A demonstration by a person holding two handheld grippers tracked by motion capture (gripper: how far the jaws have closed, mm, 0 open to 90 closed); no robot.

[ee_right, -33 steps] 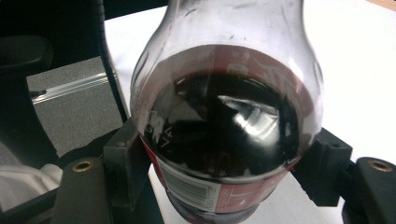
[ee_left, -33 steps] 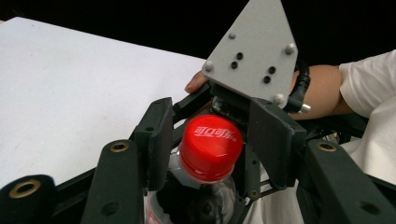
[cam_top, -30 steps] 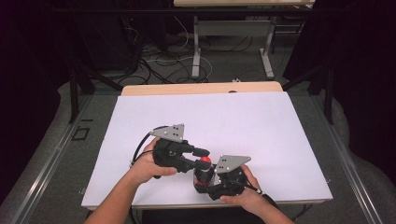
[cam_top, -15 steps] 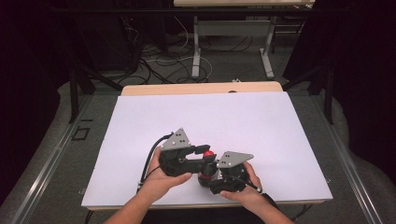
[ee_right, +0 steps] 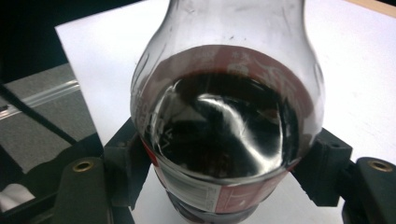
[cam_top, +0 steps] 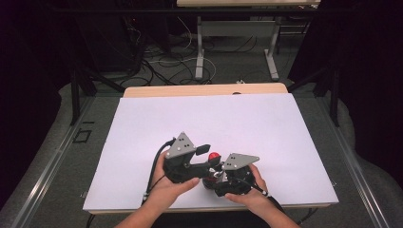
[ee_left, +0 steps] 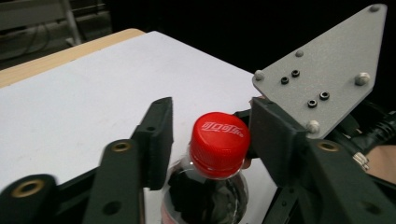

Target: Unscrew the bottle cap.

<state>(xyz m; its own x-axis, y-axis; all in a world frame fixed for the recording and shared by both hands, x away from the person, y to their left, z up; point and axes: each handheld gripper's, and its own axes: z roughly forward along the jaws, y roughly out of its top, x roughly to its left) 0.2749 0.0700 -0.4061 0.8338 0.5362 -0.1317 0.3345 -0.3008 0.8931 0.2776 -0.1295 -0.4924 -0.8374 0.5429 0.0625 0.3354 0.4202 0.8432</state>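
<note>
Since a second ago, the left gripper (cam_top: 203, 153) has slid sideways across the white table (cam_top: 237, 118) toward the right gripper (cam_top: 215, 175), and its jaws have just been opening. They now stand apart on either side of the round red plastic screw cap (ee_left: 219, 138), one pad (ee_left: 158, 135) clear of it, the other close beside it; whether that one touches I cannot tell.

The cap tops a clear plastic bottle of dark cola (ee_right: 224, 126), which stands upright just ahead of the right gripper, near the table's front edge. That gripper's jaws are clamped on the bottle's labelled body, one pad on each side, holding it steady.

For the left gripper the cap lies straight ahead between its jaws, level with the pads, and the bottle's long axis runs vertically, crosswise to them. The left hand (cam_top: 171, 190) is the one placed at the cap, so any twist on it looks to be its work, while the right only braces the bottle.
</note>
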